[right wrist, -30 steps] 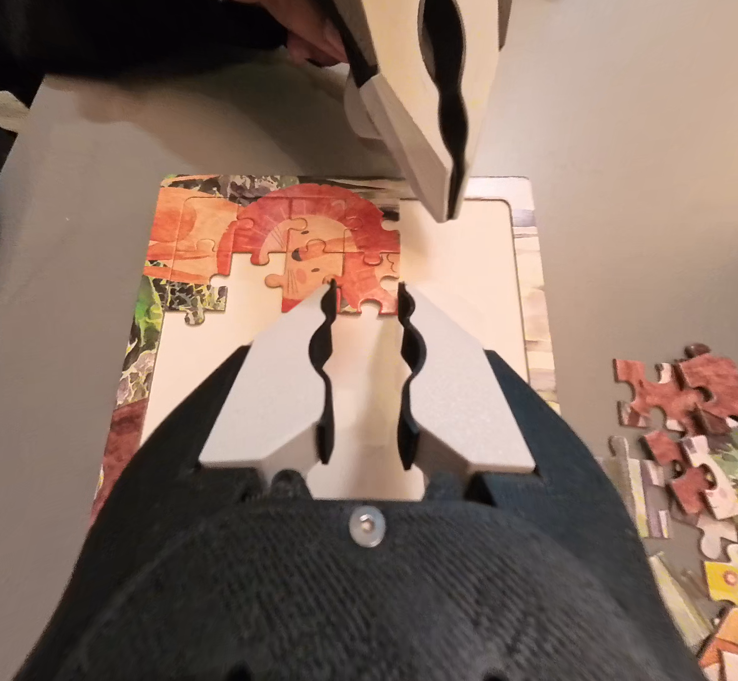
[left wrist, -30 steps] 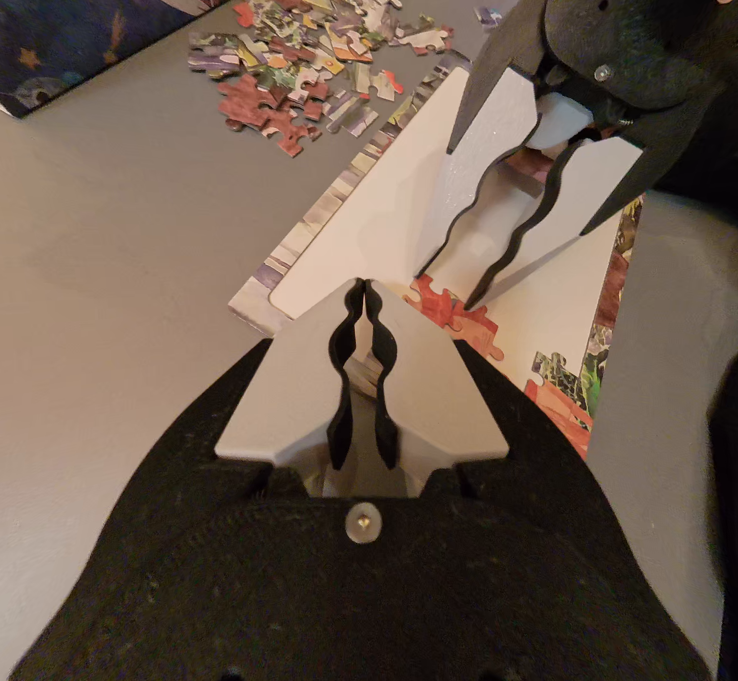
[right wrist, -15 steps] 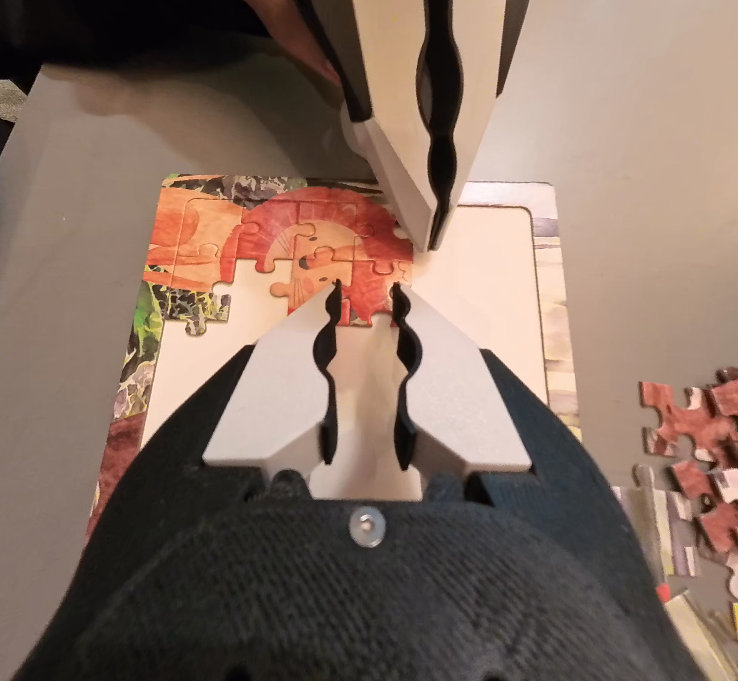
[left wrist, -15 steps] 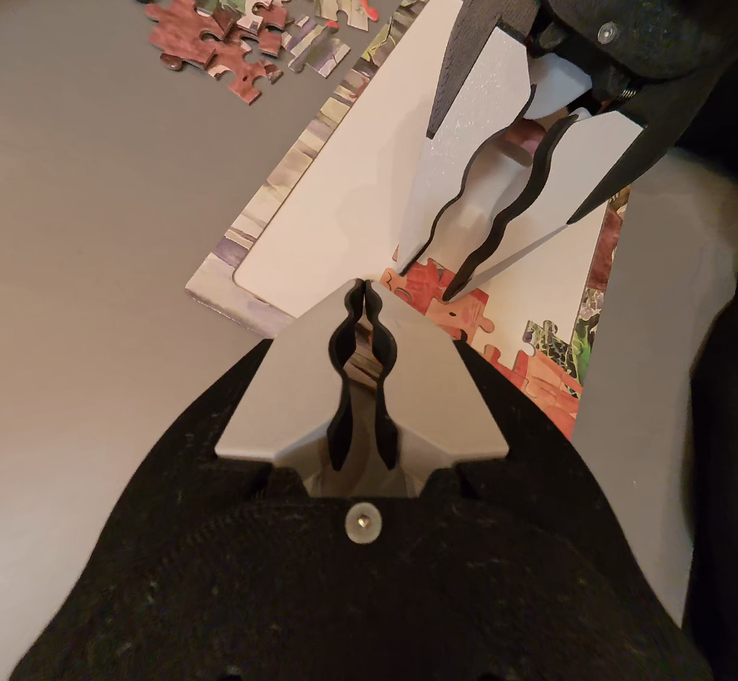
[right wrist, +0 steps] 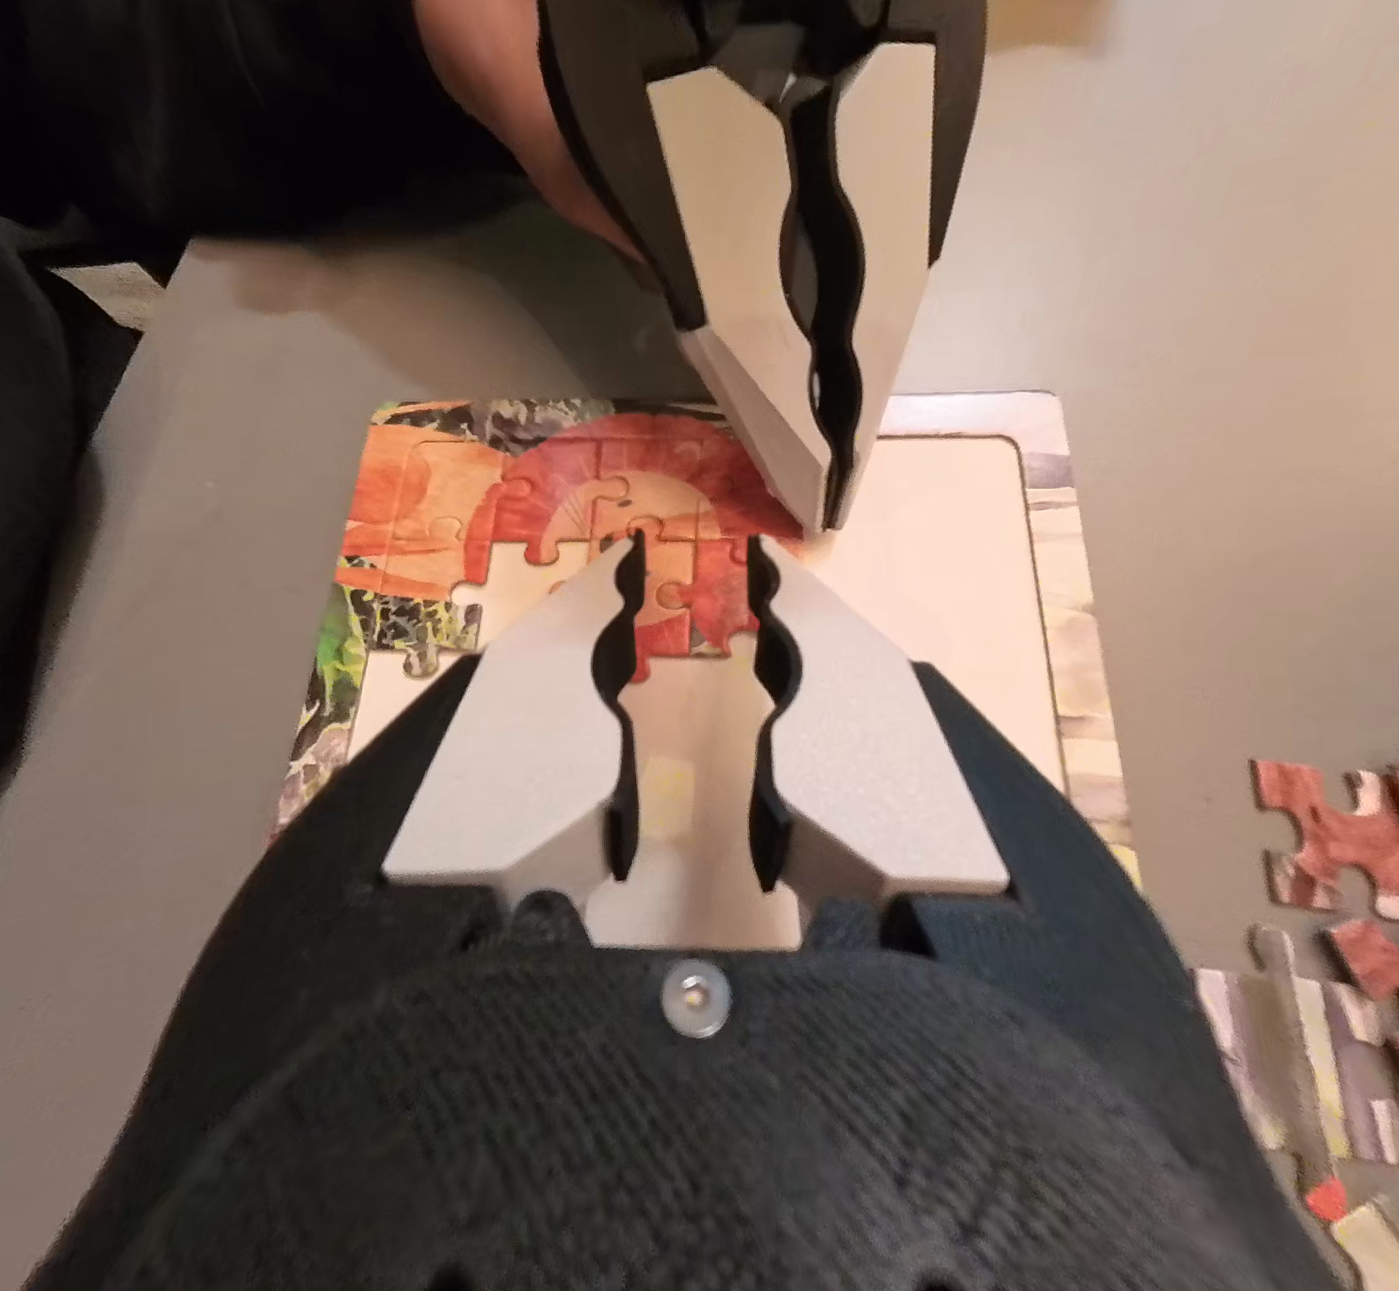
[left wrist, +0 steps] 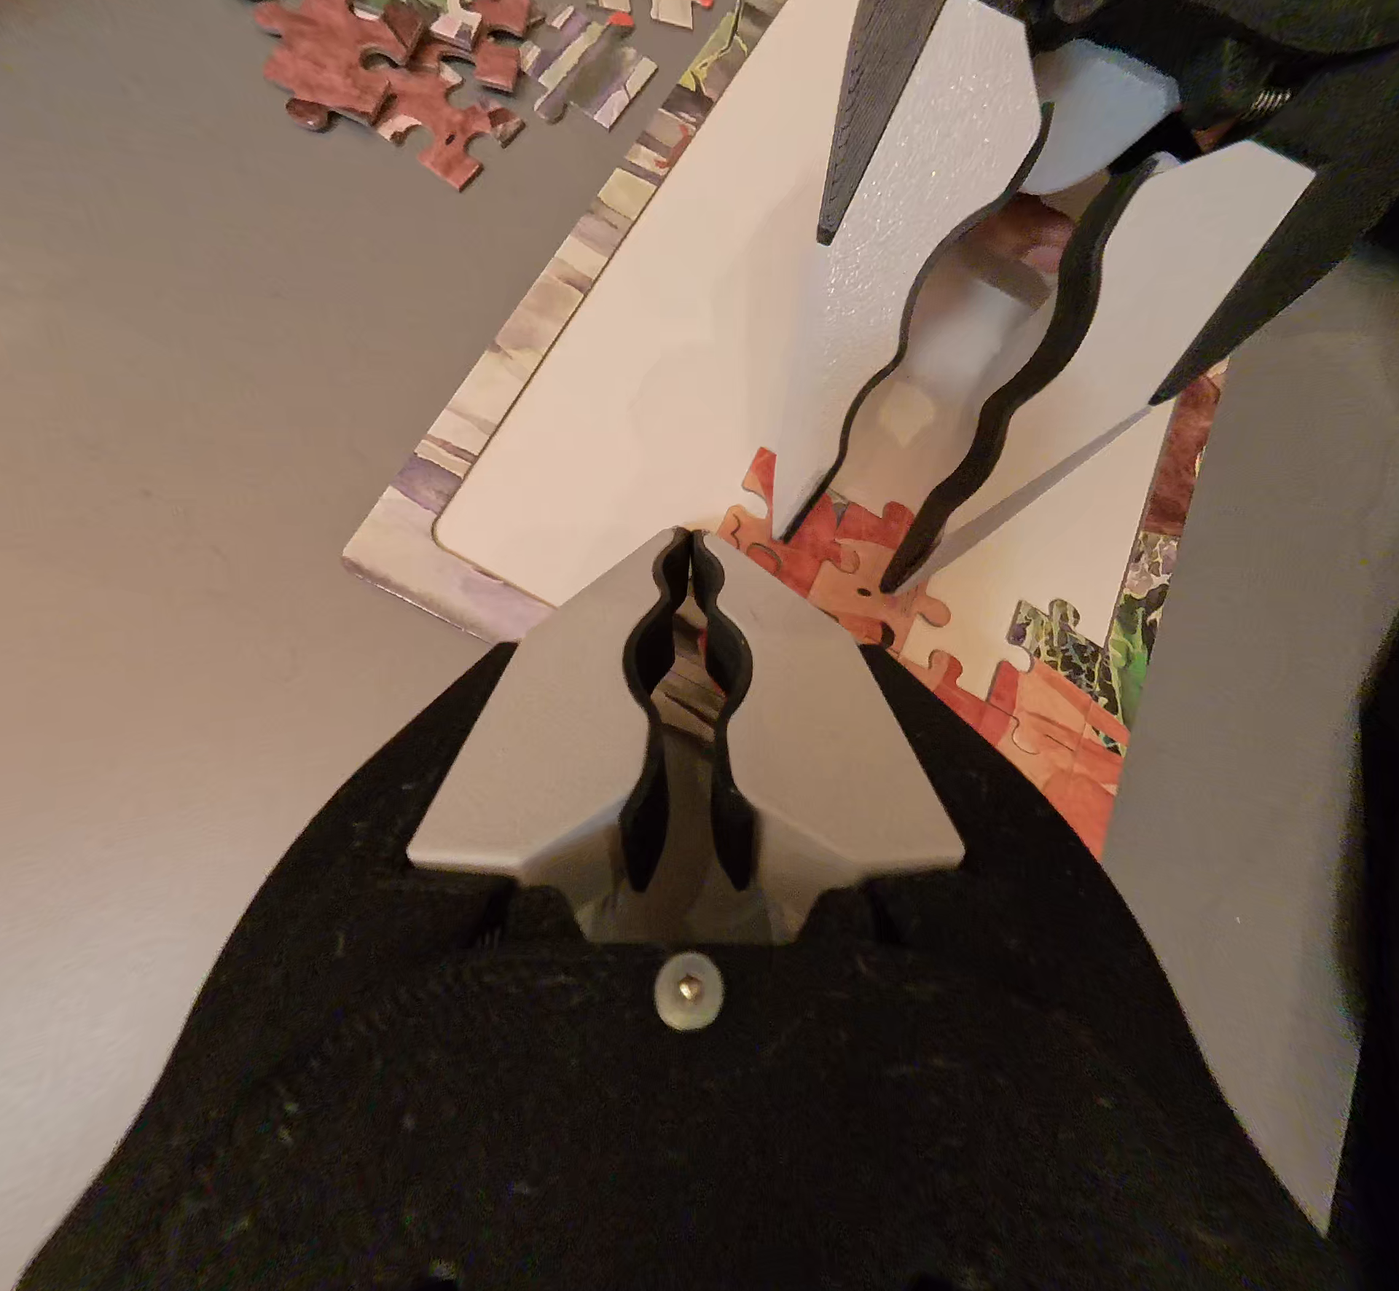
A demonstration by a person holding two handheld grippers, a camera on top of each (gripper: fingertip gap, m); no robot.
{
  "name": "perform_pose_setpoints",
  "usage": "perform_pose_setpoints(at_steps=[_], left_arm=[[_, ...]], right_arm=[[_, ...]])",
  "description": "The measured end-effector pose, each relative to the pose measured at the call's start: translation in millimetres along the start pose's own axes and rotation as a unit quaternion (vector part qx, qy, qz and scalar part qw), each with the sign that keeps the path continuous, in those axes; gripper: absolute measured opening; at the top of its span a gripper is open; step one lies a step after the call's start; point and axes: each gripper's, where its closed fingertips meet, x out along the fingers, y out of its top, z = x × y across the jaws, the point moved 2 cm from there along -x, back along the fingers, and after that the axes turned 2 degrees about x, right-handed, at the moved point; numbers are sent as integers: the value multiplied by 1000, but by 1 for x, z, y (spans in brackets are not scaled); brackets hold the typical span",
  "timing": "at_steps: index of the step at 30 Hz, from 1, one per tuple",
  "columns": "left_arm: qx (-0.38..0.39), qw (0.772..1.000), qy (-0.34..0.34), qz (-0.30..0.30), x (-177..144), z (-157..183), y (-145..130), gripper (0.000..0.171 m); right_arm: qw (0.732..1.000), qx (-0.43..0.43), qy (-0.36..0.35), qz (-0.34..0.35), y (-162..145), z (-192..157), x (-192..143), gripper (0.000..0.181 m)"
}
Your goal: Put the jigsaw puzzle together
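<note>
The puzzle tray [right wrist: 1060, 573] lies flat on the grey worktop [left wrist: 189, 422], its long axis running 12 to 6 in the right wrist view. Joined orange pieces [right wrist: 575, 498] fill its 11 o'clock corner. Left tongs [right wrist: 829, 520] clenched, tips at their edge; right tongs [right wrist: 696, 543] released above them. Loose pieces [left wrist: 394, 66] lie at 11 in the left wrist view.

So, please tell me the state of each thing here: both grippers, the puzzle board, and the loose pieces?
Left gripper: shut, empty, tips by the joined pieces.
Right gripper: open, empty, low over the joined pieces.
Puzzle board: flat, mostly unfilled.
Joined pieces: fitted in one corner.
Loose pieces: scattered beside the board.
</note>
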Motion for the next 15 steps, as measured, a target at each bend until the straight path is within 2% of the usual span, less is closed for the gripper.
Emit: perform_pose_setpoints(at_steps=[4, 10, 15], left_arm=[[0, 1000, 0, 7, -2, 0, 2, 0], [-1, 1000, 1, -1, 0, 0, 0, 0], [3, 1000, -1, 3, -1, 1, 1, 0]], right_arm=[[1000, 3, -17, -22, -8, 6, 4, 23], [999, 0, -35, -19, -8, 8, 6, 16], [998, -21, -44, -28, -8, 7, 4, 19]])
